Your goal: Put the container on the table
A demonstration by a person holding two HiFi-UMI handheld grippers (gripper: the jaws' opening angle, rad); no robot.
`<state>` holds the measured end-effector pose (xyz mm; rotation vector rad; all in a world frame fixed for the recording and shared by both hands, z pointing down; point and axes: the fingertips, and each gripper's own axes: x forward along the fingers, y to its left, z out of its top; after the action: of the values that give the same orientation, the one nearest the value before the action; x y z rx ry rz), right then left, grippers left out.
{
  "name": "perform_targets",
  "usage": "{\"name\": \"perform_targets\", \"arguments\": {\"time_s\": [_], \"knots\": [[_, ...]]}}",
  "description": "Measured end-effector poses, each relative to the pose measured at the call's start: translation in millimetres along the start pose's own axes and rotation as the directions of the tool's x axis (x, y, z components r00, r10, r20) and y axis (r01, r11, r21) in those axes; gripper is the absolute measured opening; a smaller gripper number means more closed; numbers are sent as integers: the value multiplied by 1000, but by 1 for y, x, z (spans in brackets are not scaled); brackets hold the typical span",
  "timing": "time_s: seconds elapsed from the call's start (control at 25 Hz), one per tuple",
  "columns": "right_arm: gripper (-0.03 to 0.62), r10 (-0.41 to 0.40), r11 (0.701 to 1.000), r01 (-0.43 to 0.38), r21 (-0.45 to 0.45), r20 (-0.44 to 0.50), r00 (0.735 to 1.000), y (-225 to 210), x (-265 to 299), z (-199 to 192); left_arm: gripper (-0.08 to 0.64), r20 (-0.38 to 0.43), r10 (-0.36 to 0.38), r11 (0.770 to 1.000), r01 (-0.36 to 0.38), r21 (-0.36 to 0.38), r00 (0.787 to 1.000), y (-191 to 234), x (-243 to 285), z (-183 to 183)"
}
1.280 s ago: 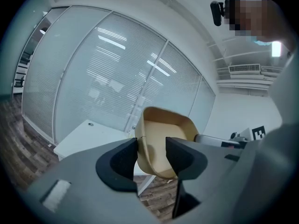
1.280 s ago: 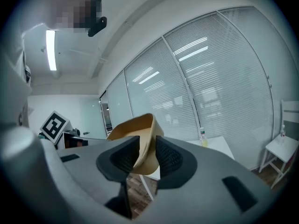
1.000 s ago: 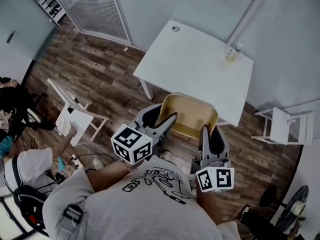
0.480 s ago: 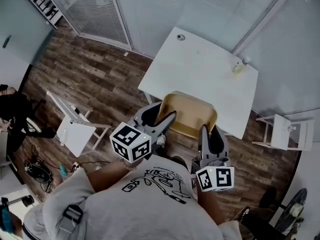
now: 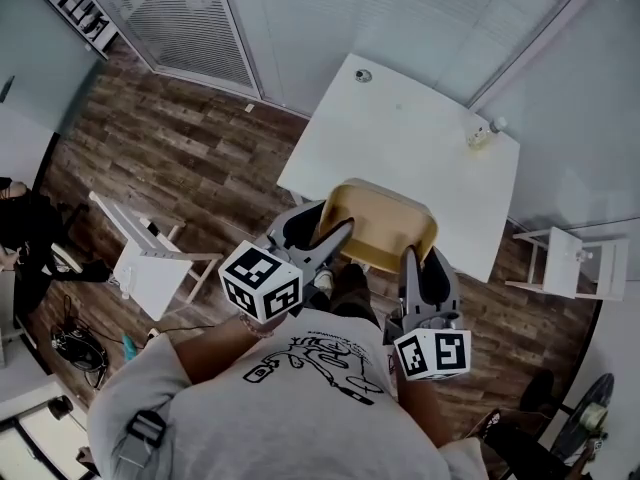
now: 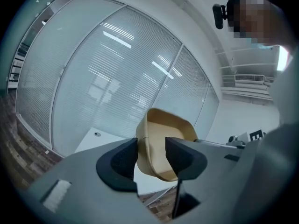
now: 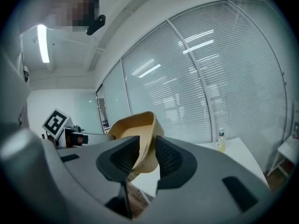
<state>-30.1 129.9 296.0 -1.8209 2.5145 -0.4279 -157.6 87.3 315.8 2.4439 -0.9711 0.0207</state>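
A tan, shallow plastic container (image 5: 379, 226) hangs in the air just short of the white table (image 5: 400, 138). My left gripper (image 5: 326, 242) is shut on the container's left rim (image 6: 144, 143). My right gripper (image 5: 412, 261) is shut on the right rim (image 7: 148, 146). The container overlaps the table's near edge in the head view. In the left gripper view the container's inside (image 6: 166, 139) looks empty. The right gripper view shows its outer wall (image 7: 135, 125) and the left gripper's marker cube (image 7: 56, 122) beyond it.
A small bottle (image 5: 481, 134) stands at the table's far right corner, and a small round object (image 5: 363, 75) lies at its far left corner. White chairs stand on the wooden floor at left (image 5: 145, 258) and right (image 5: 567, 261). Glass walls with blinds (image 5: 330, 18) rise behind the table.
The table has come closer and shifted in the head view as I step toward it. Both grippers keep their hold on the container. The crouching person at lower left has left the view.
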Motion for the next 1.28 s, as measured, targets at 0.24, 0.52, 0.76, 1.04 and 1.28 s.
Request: {"name": "perform_targets", "arguments": {"time_s": [0.24, 0.52, 0.76, 1.04, 1.28], "knots": [[95, -11, 1000, 11, 5, 9, 1000, -12, 19, 8, 181, -4, -10, 1000, 10, 8, 1000, 9, 19, 10], [95, -29, 999, 29, 14, 14, 999, -50, 44, 19, 181, -9, -26, 999, 26, 20, 1000, 14, 67, 25], [95, -37, 999, 36, 28, 19, 999, -92, 70, 35, 181, -25, -31, 999, 32, 31, 999, 16, 118, 41], [95, -38, 998, 37, 48, 25, 999, -181, 100, 63, 181, -42, -21, 999, 22, 39, 999, 1, 212, 58], [95, -40, 999, 39, 31, 44, 998, -176, 98, 59, 181, -11, -37, 998, 37, 41, 999, 3, 208, 54]]}}
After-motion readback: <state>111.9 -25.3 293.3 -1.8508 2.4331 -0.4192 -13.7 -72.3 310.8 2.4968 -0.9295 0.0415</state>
